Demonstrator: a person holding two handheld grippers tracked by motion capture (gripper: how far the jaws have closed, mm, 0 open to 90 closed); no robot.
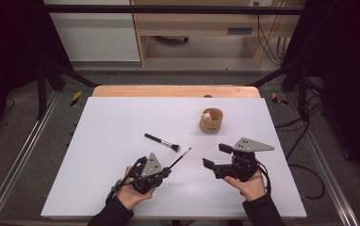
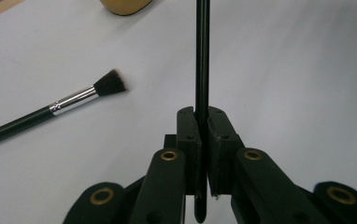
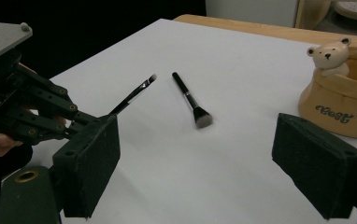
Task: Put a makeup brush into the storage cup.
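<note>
A thin black brush (image 1: pixel 182 157) (image 2: pixel 202 56) sticks out forward from my left gripper (image 1: pixel 167 170) (image 2: pixel 203 116), whose jaws are shut on its handle; its small tip hangs above the white sheet. My right gripper (image 1: pixel 216 156) (image 3: pixel 204 163) is open, its pads wide apart with nothing between them, and it points left toward the left gripper (image 3: pixel 81 119). A second, thicker makeup brush (image 1: pixel 161 141) (image 2: pixel 74 99) (image 3: pixel 190 100) with a silver ferrule and a dark flat head lies on the sheet, beyond the two grippers. A tan cup (image 1: pixel 211 121) (image 3: pixel 340 105) with a small bear figure on its rim stands farther back on the right.
The white sheet (image 1: pixel 121 117) covers a wooden table whose bare far edge (image 1: pixel 168 91) shows behind it. Black frame posts stand at both far sides, and cables lie on the floor to the right.
</note>
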